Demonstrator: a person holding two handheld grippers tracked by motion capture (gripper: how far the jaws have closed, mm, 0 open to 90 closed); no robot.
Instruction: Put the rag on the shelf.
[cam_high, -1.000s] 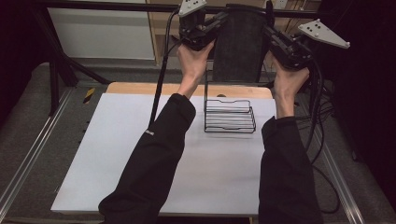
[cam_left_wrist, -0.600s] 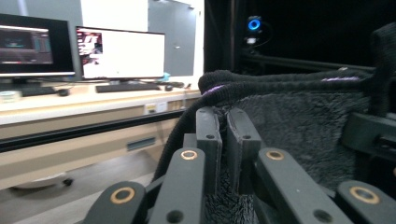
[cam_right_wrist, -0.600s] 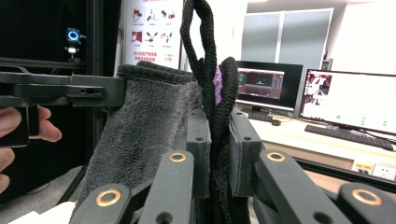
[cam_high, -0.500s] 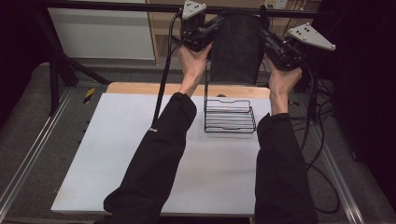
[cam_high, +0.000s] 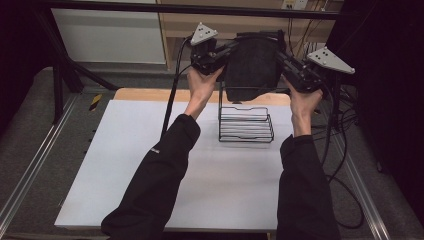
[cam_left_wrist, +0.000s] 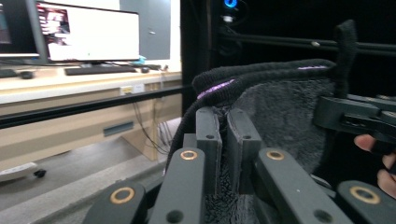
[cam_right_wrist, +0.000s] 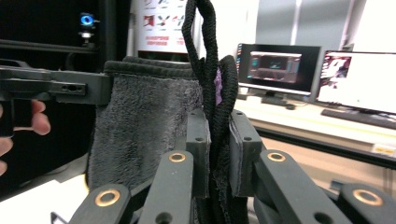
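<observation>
A white table with a wooden far edge stands in a dim room, monitors glowing on a desk beyond it. Nearest the camera, two black-sleeved forearms reach forward over the table toward a black wire rack, which sits upright near the table's far edge. Above and just behind the rack hangs a dark grey towel, stretched between the two grippers and clear of the rack. The left gripper is left of the rack and high above it, its jaws clamped on the towel's upper corner. The right gripper is above the rack's right side, its jaws pinching the towel's other corner and its black hanging loop.
</observation>
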